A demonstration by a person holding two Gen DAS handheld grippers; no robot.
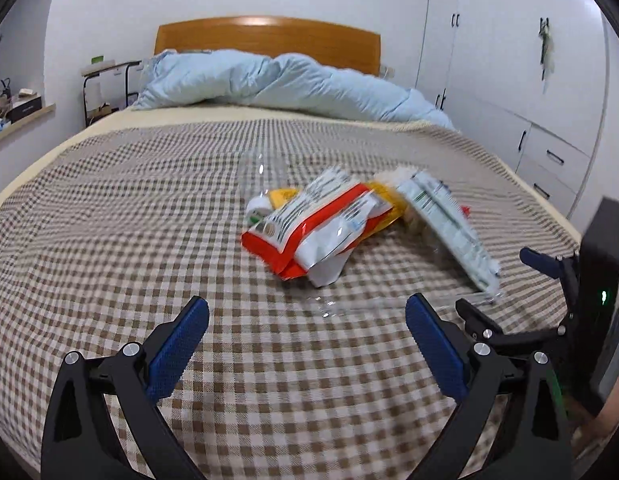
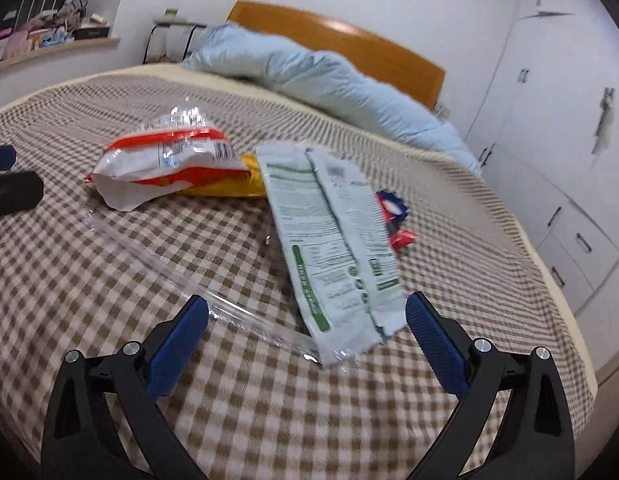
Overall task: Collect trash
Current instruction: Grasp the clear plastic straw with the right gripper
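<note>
While the left wrist view looks down the checked bedspread (image 1: 109, 208), the left gripper (image 1: 307, 340) hovers short of the litter with its jaws spread wide and holding nothing, lined up on the red-and-white snack bag (image 1: 309, 236) heaped over a yellow wrapper (image 1: 385, 208) mid-bed, likely so it can close in from the near side. Over on the right wrist view, the right gripper (image 2: 307, 340) is also gaping and empty, its jaws straddling the near end of the green-and-white wrapper (image 2: 333, 240) beside a clear plastic strip (image 2: 197, 280), and that looks the first pick; small red and blue scraps (image 2: 395, 216) wait just behind.
</note>
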